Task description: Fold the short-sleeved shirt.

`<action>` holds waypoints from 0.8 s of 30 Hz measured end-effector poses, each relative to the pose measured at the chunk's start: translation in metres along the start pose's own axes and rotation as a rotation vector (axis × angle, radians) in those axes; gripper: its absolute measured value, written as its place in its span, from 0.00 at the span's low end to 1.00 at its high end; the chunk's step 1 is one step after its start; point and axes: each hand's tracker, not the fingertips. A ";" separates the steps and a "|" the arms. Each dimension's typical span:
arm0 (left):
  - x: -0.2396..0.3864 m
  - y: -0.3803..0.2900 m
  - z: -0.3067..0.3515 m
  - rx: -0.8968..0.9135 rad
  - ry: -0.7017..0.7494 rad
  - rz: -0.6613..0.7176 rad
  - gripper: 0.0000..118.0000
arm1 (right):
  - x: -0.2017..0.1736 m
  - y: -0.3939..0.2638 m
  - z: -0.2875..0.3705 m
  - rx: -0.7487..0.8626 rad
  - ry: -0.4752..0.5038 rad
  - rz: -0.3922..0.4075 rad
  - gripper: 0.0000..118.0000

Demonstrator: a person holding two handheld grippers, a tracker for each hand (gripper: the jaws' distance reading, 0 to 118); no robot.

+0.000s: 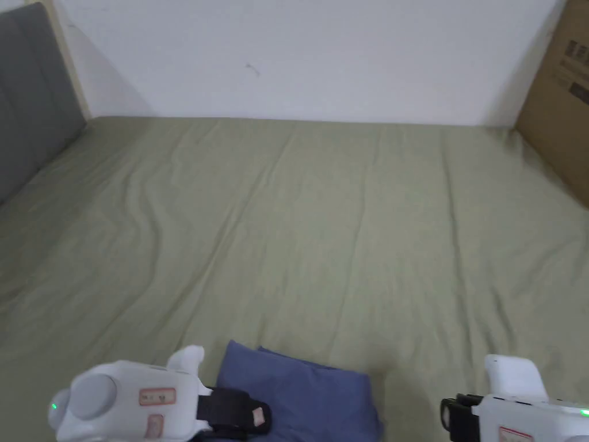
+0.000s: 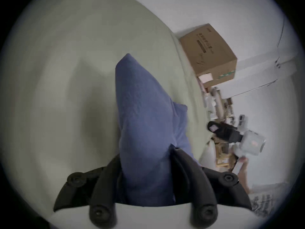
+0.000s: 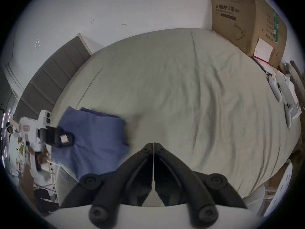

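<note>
A blue shirt (image 1: 299, 388), folded into a compact bundle, lies at the near edge of the green bed sheet (image 1: 322, 230). My left gripper (image 1: 256, 417) is shut on the bundle's left side. In the left gripper view the blue shirt (image 2: 142, 117) runs up between both black jaws, which press on it. In the right gripper view the shirt (image 3: 94, 136) sits left of my right gripper (image 3: 153, 145), whose jaws meet with nothing between them. That right gripper (image 1: 451, 414) hovers to the right of the shirt, apart from it.
A grey headboard (image 1: 29, 98) stands at the left and a cardboard box (image 1: 561, 98) at the bed's far right corner. White controllers (image 3: 275, 90) lie along the bed's right side. Clutter sits beyond the near edge.
</note>
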 end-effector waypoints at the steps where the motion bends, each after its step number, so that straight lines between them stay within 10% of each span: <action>1: -0.015 0.008 0.023 0.005 0.067 -0.030 0.24 | -0.005 0.001 -0.001 0.001 -0.003 0.014 0.01; 12: -0.138 0.068 0.159 -0.040 0.949 -0.164 0.27 | -0.036 0.009 -0.032 -0.051 0.008 0.043 0.01; 15: -0.139 0.063 0.146 -0.097 1.172 -0.326 0.81 | -0.044 0.009 -0.039 -0.071 0.014 0.054 0.01; 17: -0.138 0.060 0.141 -0.102 1.327 -0.406 0.89 | -0.047 0.009 -0.041 -0.080 0.028 0.064 0.01; 24: -0.097 0.063 0.173 0.103 0.999 -0.091 0.84 | -0.041 0.005 -0.040 -0.092 0.026 0.087 0.01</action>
